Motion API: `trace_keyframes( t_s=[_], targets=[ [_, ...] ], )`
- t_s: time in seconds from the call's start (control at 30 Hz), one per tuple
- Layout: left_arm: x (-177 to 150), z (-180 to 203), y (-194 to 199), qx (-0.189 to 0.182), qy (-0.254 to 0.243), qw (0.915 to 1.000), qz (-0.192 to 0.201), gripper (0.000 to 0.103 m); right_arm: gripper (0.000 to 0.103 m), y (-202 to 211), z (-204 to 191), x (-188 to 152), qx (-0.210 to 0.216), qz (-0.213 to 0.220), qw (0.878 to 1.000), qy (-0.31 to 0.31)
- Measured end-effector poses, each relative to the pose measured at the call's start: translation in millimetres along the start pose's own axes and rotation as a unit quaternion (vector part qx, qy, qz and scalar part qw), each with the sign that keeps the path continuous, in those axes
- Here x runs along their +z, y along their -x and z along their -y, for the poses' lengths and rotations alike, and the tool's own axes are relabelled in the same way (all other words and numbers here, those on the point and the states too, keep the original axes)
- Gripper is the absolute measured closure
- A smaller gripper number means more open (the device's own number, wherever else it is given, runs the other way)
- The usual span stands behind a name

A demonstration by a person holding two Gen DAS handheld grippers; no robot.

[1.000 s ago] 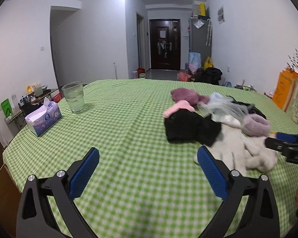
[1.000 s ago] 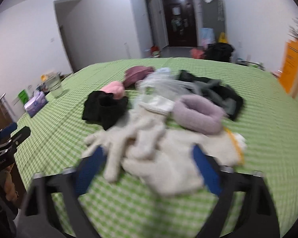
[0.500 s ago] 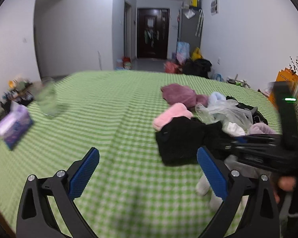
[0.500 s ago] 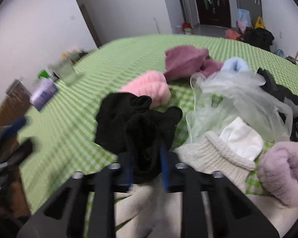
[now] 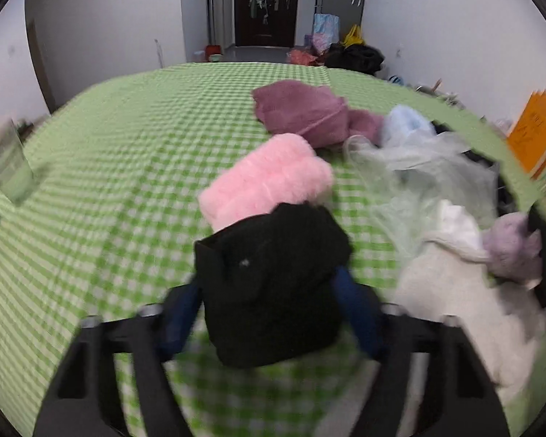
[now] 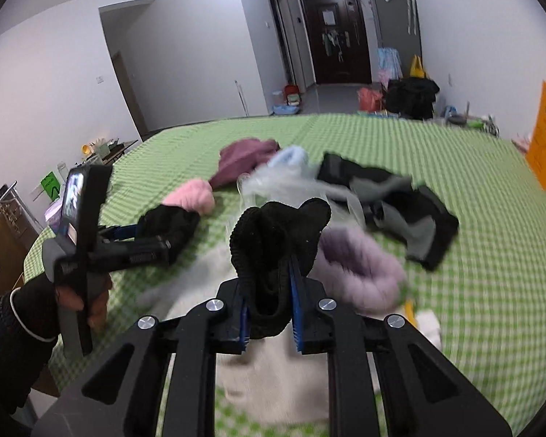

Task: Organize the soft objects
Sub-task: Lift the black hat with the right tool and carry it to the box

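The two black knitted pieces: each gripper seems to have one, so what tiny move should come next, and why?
Probably finish closing the left gripper. Its jaws are closing around the black piece on the table, which lies between the blue pads. The right gripper already pinches the other black piece, so both could then lift as a pair.

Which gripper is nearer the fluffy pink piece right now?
Left. The left gripper, jaws closing around a black knit piece, sits just in front of the fluffy pink piece. The right gripper, shut on another black knit piece, is farther off.
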State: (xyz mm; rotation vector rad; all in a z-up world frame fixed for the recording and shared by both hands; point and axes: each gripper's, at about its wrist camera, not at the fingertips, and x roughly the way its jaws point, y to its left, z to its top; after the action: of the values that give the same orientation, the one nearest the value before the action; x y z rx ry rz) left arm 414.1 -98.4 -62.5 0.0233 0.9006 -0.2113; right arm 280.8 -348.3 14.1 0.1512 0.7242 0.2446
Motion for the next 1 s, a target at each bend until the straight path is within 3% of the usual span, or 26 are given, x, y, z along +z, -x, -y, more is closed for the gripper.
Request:
trace_keyframes(
  t_s=[0.03,0.07,0.13,0.33,0.47,0.8,1.0],
  targets=[
    [-3,1,7,-0.014,0.003,0.9999,0.006,0.07,0.085,3,2,-4,0.001,-0.001,1.0,-0.005],
    [-6,1,14,-0.024,0.003,0.9997,0.008,0.08,0.085,4,1,-6,0.0,0.0,1.0,-0.006],
    [-12,1,32,-0.039,0.006,0.999,0.022,0.09,0.085,9,-3,-10,-0.005,0.003,1.0,-0.001],
    [-40,-3,116,-0.031,-0.023,0.9952,0.09,0.09,0.085,28,-29,-14,0.008,0.018,1.0,0.022],
    [-66,-22,168,-0.013,-0.008,0.9926,0.121,0.09,0.085,36,-56,-14,0.027,0.026,0.998,0.054],
    [-140,-99,271,0.117,0.063,0.9752,0.177,0.09,0.085,13,-145,-7,0.103,0.018,0.987,0.124],
    [-204,-165,311,0.203,0.157,0.9527,0.163,0.09,0.085,-17,-217,-14,0.169,-0.014,0.97,0.175]
  ],
)
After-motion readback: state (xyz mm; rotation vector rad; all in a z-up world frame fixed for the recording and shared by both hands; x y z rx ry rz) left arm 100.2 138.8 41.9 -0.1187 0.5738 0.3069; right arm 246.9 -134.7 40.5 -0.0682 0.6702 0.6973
